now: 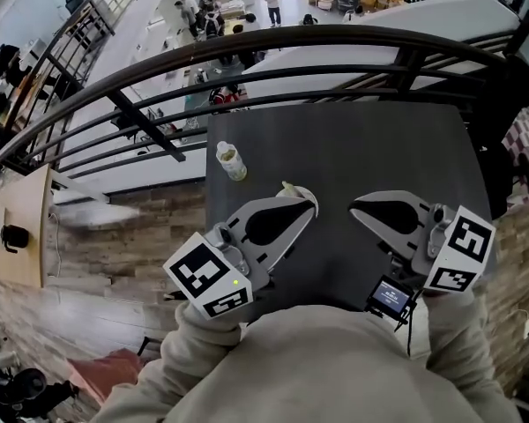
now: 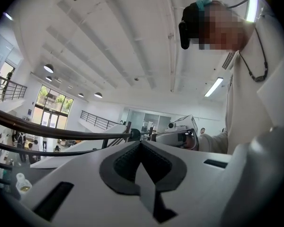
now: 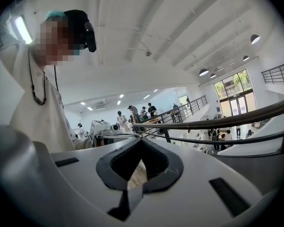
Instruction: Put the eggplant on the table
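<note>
No eggplant shows in any view. In the head view my left gripper (image 1: 309, 203) and right gripper (image 1: 354, 206) hang close to my chest over the near edge of the dark table (image 1: 379, 148), tips turned toward each other with a small gap between them. The left gripper (image 2: 141, 143) is shut with nothing between its jaws, and so is the right gripper (image 3: 141, 141). A small pale yellowish thing (image 1: 290, 188) peeks out behind the left gripper's tip; I cannot tell what it is.
A small clear bottle (image 1: 231, 161) lies on the table's left part. A dark curved railing (image 1: 247, 47) runs past the table's far edge, with a lower floor and people beyond it. Wooden flooring lies to the left of the table.
</note>
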Demonstrator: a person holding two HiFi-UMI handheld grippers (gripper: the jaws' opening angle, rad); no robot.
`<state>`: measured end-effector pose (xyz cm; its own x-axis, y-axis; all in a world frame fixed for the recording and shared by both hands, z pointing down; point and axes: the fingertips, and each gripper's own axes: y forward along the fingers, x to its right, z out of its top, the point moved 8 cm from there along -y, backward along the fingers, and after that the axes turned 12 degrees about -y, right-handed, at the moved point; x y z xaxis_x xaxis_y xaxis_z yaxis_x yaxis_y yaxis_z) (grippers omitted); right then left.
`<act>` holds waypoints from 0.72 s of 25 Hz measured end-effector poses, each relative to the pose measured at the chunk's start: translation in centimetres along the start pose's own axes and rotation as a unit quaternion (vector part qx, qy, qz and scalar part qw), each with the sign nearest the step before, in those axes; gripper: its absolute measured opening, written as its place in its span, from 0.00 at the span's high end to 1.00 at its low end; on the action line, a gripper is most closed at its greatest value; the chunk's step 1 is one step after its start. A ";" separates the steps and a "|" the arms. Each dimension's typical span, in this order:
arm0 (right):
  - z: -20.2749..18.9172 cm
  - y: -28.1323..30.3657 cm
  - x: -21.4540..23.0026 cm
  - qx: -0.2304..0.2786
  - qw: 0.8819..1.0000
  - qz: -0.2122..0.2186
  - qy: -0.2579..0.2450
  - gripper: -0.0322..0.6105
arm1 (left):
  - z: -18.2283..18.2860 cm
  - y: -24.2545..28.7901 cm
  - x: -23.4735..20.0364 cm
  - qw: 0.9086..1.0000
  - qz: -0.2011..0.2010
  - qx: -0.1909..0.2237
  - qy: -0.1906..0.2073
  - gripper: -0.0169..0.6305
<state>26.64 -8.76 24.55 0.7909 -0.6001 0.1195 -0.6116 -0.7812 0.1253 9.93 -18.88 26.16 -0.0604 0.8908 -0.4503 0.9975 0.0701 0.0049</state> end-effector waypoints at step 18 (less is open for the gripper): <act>-0.6 2.0 -0.2 0.002 1.000 0.005 0.001 0.93 | -1.2 -0.7 -1.4 1.000 -0.001 -0.008 -0.012 0.97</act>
